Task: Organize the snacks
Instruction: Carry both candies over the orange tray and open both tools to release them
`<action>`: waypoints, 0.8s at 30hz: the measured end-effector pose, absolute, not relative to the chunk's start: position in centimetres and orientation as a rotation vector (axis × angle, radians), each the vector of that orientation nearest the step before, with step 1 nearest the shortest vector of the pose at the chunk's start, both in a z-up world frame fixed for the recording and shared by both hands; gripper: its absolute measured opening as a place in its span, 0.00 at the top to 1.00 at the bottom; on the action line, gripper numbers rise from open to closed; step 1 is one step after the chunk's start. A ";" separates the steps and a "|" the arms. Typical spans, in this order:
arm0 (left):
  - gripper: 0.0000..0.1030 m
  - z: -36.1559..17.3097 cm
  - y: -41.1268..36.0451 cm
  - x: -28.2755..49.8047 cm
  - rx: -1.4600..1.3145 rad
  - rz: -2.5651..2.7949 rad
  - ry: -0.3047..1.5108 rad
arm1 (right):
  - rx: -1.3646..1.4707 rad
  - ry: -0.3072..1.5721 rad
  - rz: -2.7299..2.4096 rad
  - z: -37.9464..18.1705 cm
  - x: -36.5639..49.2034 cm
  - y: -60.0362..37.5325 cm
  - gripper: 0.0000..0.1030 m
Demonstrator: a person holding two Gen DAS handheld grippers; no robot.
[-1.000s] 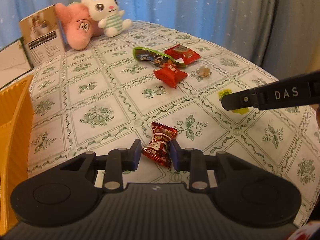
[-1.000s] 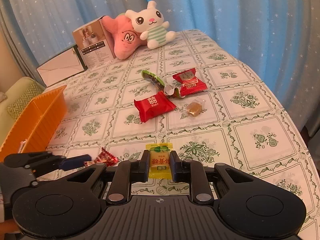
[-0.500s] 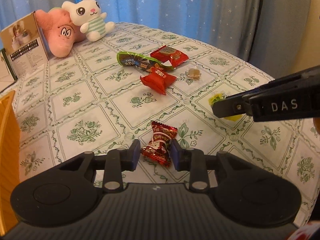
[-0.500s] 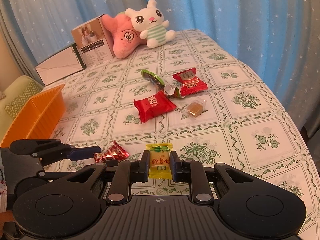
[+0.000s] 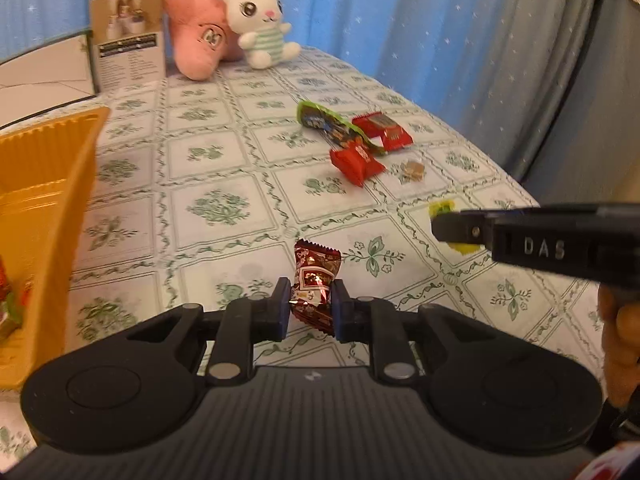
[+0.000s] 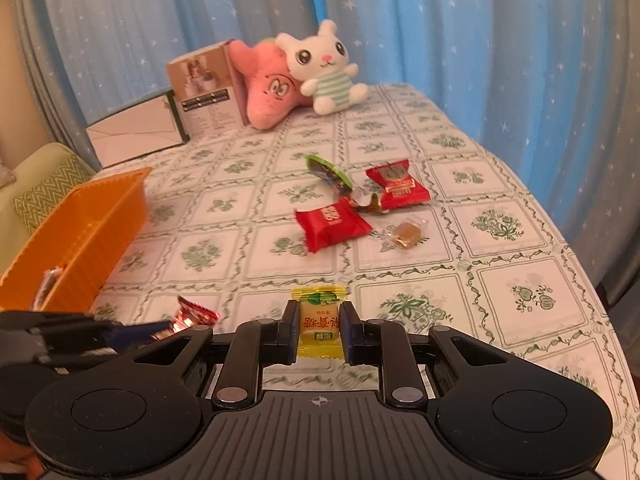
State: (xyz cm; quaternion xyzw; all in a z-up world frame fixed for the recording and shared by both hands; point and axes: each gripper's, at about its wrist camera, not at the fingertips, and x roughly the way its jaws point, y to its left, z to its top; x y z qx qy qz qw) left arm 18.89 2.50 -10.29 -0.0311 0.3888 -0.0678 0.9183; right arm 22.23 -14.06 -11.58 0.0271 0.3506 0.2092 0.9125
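Dark-red foil candy is clamped between the pads of the left gripper, near the orange basket. A yellow candy is pinched in the right gripper, farther from the basket. Two red packets are seen beyond, well apart from the basket.

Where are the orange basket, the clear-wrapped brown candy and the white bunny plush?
orange basket (image 6: 86,236), right wrist view, outer side wall.
clear-wrapped brown candy (image 6: 406,233), right wrist view, the brown piece inside the wrapper.
white bunny plush (image 6: 320,54), right wrist view, its face.
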 end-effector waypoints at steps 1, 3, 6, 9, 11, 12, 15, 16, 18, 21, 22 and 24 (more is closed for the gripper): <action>0.82 -9.7 2.7 18.4 -0.065 -0.133 0.794 | 0.055 0.716 0.430 -11.4 21.6 -13.9 0.80; 0.82 -8.6 3.1 17.5 -0.067 -0.118 0.784 | 0.054 0.700 0.434 -10.8 20.4 -13.4 0.80; 0.82 -6.9 4.0 16.1 -0.087 -0.092 0.766 | 0.061 0.693 0.431 -9.9 18.6 -12.8 0.80; 0.82 -5.1 5.1 14.7 -0.107 -0.064 0.746 | 0.073 0.696 0.420 -8.8 17.0 -12.2 0.80; 0.82 -4.0 6.0 13.9 -0.119 -0.043 0.734 | 0.075 0.696 0.422 -8.0 16.1 -11.6 0.80; 0.82 -3.5 6.4 13.4 -0.124 -0.035 0.730 | 0.074 0.695 0.424 -7.6 15.6 -11.2 0.80; 0.82 -2.1 7.8 12.1 -0.141 -0.008 0.720 | 0.074 0.686 0.442 -6.3 14.6 -10.0 0.80; 0.82 -1.7 8.3 11.7 -0.143 0.002 0.718 | 0.071 0.685 0.449 -5.8 14.4 -9.5 0.80; 0.82 -1.0 9.4 10.8 -0.140 0.027 0.715 | 0.058 0.680 0.470 -5.1 14.0 -8.4 0.80; 0.82 -0.2 11.4 9.8 -0.153 0.069 0.711 | 0.055 0.666 0.500 -4.0 13.9 -6.6 0.80; 0.82 0.1 12.1 9.6 -0.155 0.085 0.709 | 0.052 0.663 0.513 -3.7 13.9 -5.9 0.80; 0.82 0.8 13.7 9.1 -0.161 0.116 0.704 | 0.038 0.656 0.541 -3.1 13.9 -4.6 0.80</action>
